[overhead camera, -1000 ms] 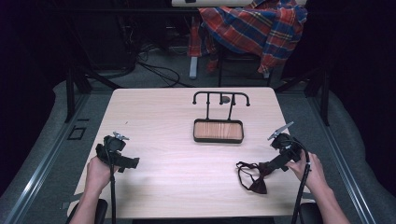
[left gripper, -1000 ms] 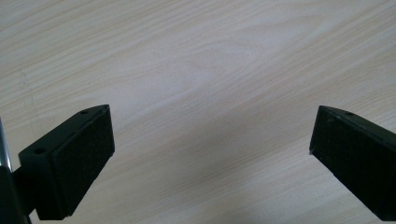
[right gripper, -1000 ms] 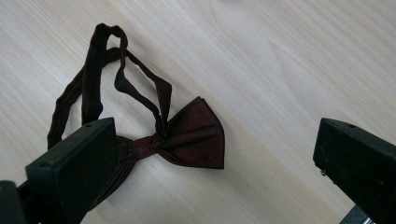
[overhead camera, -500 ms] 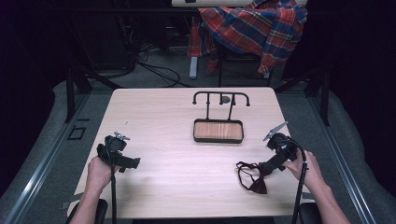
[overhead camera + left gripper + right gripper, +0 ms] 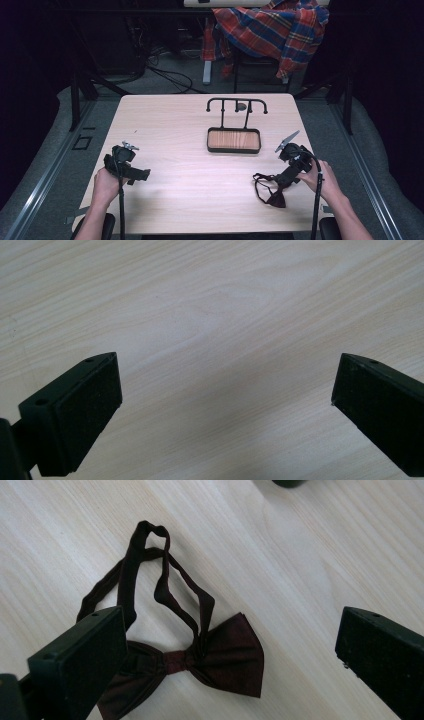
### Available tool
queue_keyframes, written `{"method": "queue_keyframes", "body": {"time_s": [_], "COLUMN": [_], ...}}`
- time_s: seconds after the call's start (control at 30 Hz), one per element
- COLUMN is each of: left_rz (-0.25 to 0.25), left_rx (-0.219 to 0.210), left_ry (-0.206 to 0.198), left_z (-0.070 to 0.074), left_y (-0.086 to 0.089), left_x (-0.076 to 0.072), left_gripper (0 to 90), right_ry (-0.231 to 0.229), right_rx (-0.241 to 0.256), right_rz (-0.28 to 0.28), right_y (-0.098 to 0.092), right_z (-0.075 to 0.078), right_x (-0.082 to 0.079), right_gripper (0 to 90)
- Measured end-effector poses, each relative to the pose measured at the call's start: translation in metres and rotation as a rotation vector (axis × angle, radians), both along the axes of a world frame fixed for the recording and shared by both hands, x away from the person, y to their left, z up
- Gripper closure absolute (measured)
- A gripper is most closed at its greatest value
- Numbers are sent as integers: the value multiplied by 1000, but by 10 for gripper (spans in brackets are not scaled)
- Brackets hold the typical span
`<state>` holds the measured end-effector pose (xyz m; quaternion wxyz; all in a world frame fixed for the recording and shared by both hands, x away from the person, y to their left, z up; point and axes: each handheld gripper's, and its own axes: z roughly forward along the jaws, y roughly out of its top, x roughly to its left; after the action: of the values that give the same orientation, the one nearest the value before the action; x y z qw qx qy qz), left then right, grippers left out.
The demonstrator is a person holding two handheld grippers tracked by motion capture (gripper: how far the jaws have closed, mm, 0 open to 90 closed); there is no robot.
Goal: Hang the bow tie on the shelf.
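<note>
A dark maroon bow tie point(image 5: 274, 195) with a looped strap lies flat on the table near the front right. In the right gripper view the bow tie point(image 5: 220, 652) sits just beyond the jaws, its strap curling away. My right gripper point(image 5: 284, 180) hovers right over it, open, jaws spread wide around nothing. My left gripper point(image 5: 142, 175) is at the front left, open above bare wood point(image 5: 215, 340). A black stand point(image 5: 235, 125) with a hooked rail and a wooden tray base stands at the table's far middle.
The light wooden table point(image 5: 180, 130) has dark floor around it. A plaid shirt point(image 5: 270, 30) drapes over a chair behind the table. Cables trail from both grippers toward the front edge.
My right gripper has shifted slightly left and down toward the bow tie. The left gripper stays put.
</note>
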<state>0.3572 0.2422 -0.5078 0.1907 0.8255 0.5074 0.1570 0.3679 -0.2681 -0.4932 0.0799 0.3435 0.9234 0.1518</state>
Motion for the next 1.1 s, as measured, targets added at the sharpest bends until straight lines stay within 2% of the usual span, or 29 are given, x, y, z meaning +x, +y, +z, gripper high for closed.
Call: {"method": "queue_keyframes", "body": {"time_s": [0.27, 0.33, 0.37, 0.4, 0.47, 0.53, 0.67, 0.7, 0.83, 0.87, 0.97, 1.1], "left_rz": [6, 6, 6, 5, 5, 4, 6, 5, -1, -2, -4, -5], "left_rx": [4, 4, 4, 4, 6, 3, 1, 0, 2, 1, 2, 3], "left_ry": [3, -1, -1, 0, 1, 4, 3, 3, 4, 5, 8, 8], "left_z": [0, 0, 0, 0, 0, 0, 0, 0, 0, 0, 0, 0], "left_y": [1, 0, 0, 0, 1, 1, 1, 1, 1, 1, 1, 1], "left_x": [-1, -1, -1, -1, -1, -1, -1, -1, -1, -1, 0, -1], "left_gripper": [0, 0, 0, 0, 0, 0, 0, 0, 0, 0, 0, 0], "right_ry": [8, 9, 2, -4, -10, 7, 21, 36, 53, 57, 64, 65], "right_rx": [8, -8, -10, 14, -11, 6, -24, -17, -53, -51, -90, -98], "right_rz": [11, 16, 22, 20, 52, 81, 121, 131, 162, 164, 173, 166], "right_y": [8, 10, 12, 13, 15, 21, 29, 33, 44, 46, 48, 49], "right_z": [-5, -6, -6, -7, -6, -9, -12, -15, -21, -23, -28, -31], "right_x": [4, 6, 6, 5, 7, 8, 10, 10, 11, 11, 10, 9], "right_gripper": [150, 188, 253, 325, 355, 415, 454, 466, 539, 548, 583, 613]}}
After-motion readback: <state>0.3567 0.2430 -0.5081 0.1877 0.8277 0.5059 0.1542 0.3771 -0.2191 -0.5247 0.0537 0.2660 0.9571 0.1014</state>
